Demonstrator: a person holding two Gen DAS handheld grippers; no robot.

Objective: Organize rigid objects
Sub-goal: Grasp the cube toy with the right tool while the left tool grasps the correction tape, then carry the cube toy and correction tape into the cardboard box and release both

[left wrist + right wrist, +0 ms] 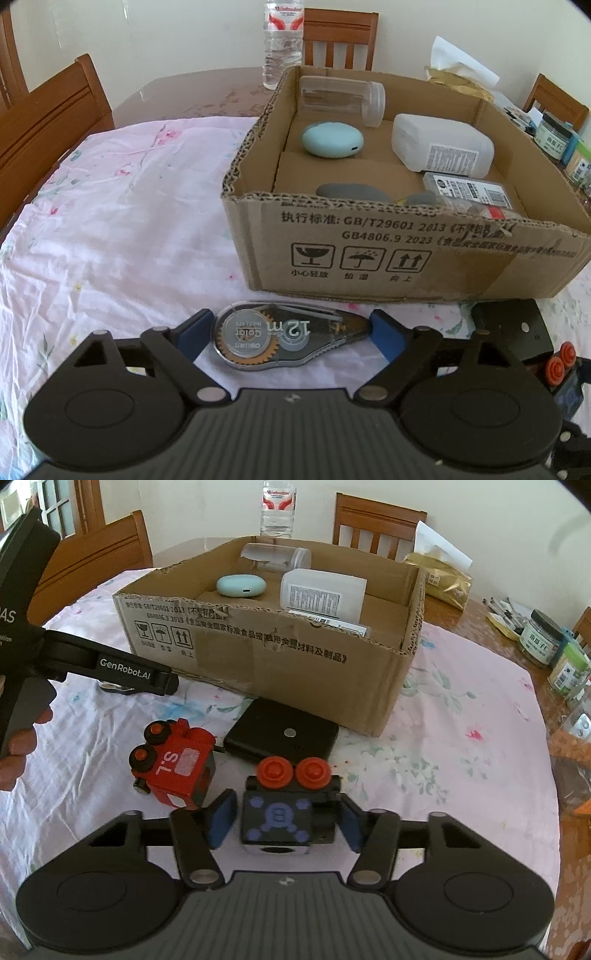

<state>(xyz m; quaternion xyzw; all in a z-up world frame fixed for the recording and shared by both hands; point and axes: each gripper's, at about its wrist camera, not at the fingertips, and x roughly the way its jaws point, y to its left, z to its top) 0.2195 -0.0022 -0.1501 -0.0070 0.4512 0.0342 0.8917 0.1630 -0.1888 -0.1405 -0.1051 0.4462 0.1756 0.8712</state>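
Observation:
A clear correction tape dispenser (pixel 284 338) lies on the pink floral cloth between the blue pads of my open left gripper (pixel 291 332); the pads stand just off its ends. My open right gripper (pixel 286 821) straddles a black toy block with red wheels (pixel 284 808), with gaps on both sides. A red toy train car (pixel 173 764) and a black power bank (pixel 282 734) lie just beyond. The cardboard box (pixel 406 251) behind holds a clear jar (pixel 341 98), a blue case (pixel 332 140), a white bottle (pixel 441 147) and small packs.
A water bottle (pixel 282 40) stands behind the box. Wooden chairs (pixel 51 114) ring the table. Jars and packets (pixel 546 638) crowd the right edge. A gold bag (pixel 443 579) lies behind the box. My left gripper's body (pixel 110 668) crosses the right wrist view at left.

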